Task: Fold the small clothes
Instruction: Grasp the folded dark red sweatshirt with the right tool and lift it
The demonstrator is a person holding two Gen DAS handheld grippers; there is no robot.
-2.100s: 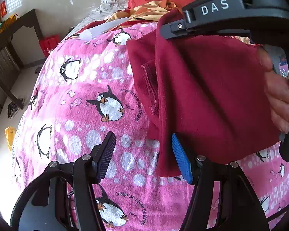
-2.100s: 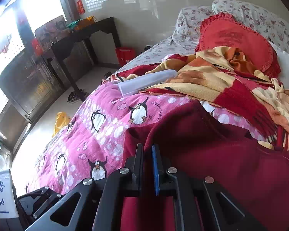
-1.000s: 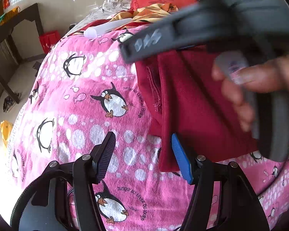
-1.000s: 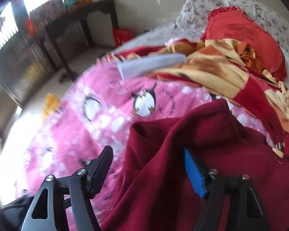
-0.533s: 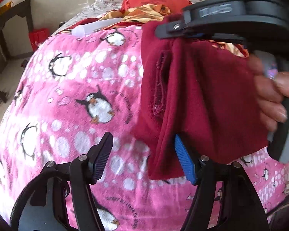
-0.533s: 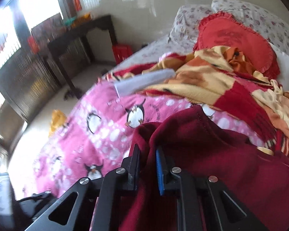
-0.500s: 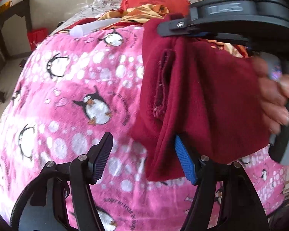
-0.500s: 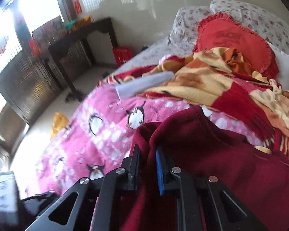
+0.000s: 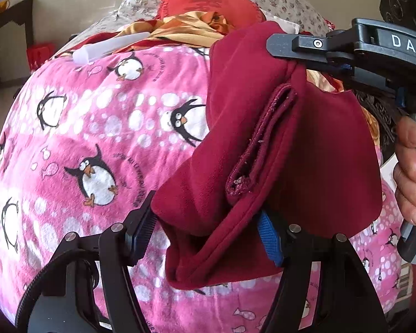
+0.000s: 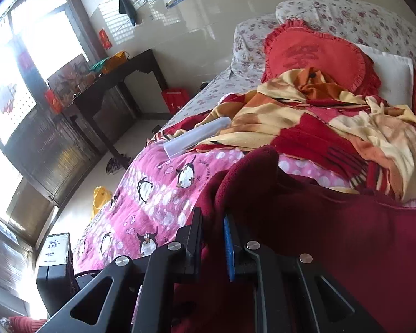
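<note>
While the right tool [image 10: 213, 245] has its 2 jaws pinched tight on a bunched edge of the dark red garment [image 9: 263, 144], the left tool [image 9: 205, 236] stands with its jaws spread apart. In the left wrist view the garment hangs from the right tool [image 9: 288, 52], lifted off the pink penguin blanket [image 9: 97, 127], and its lower folded corner droops down into the gap of the left tool. The cloth lies against the blue pad on one side and close to the black pad on the other, though it is hard to say whether either pad truly presses on it. A hemmed seam runs slantwise down the middle of the hanging cloth, with some pale lint caught at its lower end. The person's right hand [image 9: 413, 177] wraps the grey handle of the right tool at the right edge of that view.

In the right wrist view the rest of the garment [image 10: 332, 236] spreads to the right across the near part of the bed, over the pink blanket [image 10: 152, 199]. Farther toward the head of the bed lies a crumpled yellow and red blanket [image 10: 305, 127], with a pale translucent tube [image 10: 197, 137] resting along its edge near the left side of the bed. Behind them sits a red heart-shaped cushion [image 10: 316, 55] against a floral pillow [image 10: 346, 14]. A dark side table [image 10: 116, 83] stands on the floor beyond the bed's left edge.
</note>
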